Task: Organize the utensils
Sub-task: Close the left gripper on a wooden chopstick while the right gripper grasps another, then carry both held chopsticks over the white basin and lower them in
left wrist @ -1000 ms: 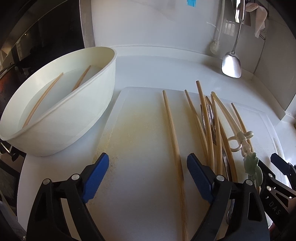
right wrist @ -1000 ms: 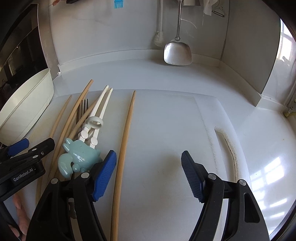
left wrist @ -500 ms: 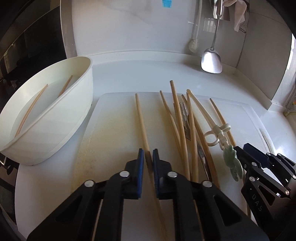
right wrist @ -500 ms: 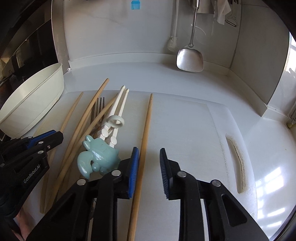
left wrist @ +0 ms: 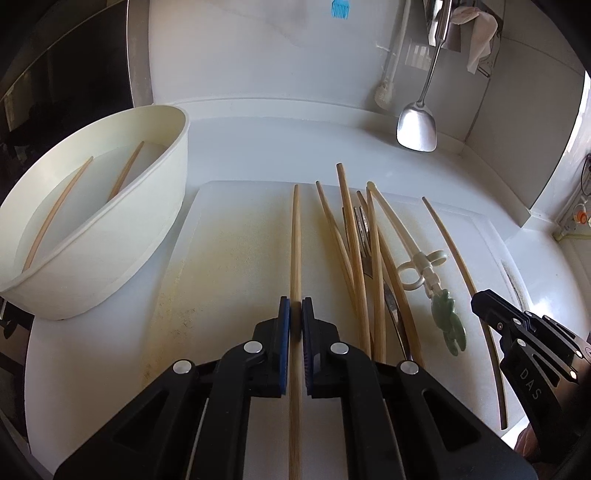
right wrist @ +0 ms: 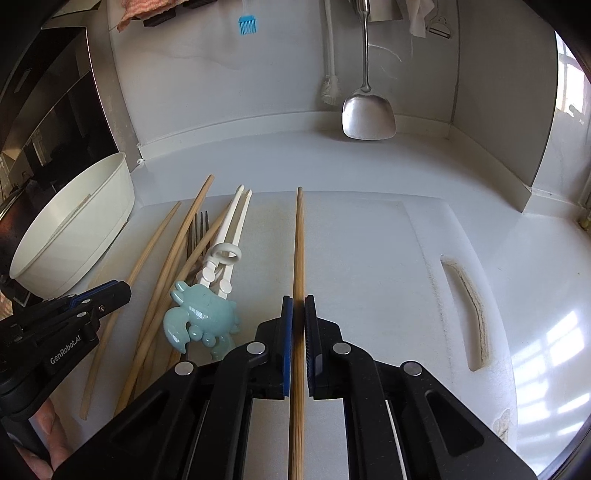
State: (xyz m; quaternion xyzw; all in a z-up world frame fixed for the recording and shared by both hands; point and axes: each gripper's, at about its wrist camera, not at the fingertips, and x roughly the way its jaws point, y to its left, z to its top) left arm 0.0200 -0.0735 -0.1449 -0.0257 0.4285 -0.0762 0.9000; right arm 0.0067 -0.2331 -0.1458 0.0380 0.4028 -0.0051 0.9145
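Observation:
My left gripper (left wrist: pixel 295 308) is shut on a long bamboo chopstick (left wrist: pixel 295 236) that lies along the white cutting board (left wrist: pixel 229 236). My right gripper (right wrist: pixel 298 306) is shut on another bamboo chopstick (right wrist: pixel 299 236) on the same board (right wrist: pixel 369 251). Between them lies a pile of several bamboo chopsticks (left wrist: pixel 354 236) with a metal fork (right wrist: pixel 197 229) and white training chopsticks with a green crab top (right wrist: pixel 201 317). A white oval bowl (left wrist: pixel 110 236) at the left holds two chopsticks (left wrist: pixel 122 171). The right gripper shows in the left wrist view (left wrist: pixel 491 310).
A steel spatula (right wrist: pixel 367 114), a white brush (right wrist: pixel 330 85) and a blue silicone brush (right wrist: pixel 246 24) hang on the back wall. The white counter (right wrist: pixel 535 258) meets walls behind and to the right. A dark appliance (left wrist: pixel 55 74) stands at the left.
Both grippers were open a second ago; each has closed on its own bamboo chopstick and shifted to line up with it.

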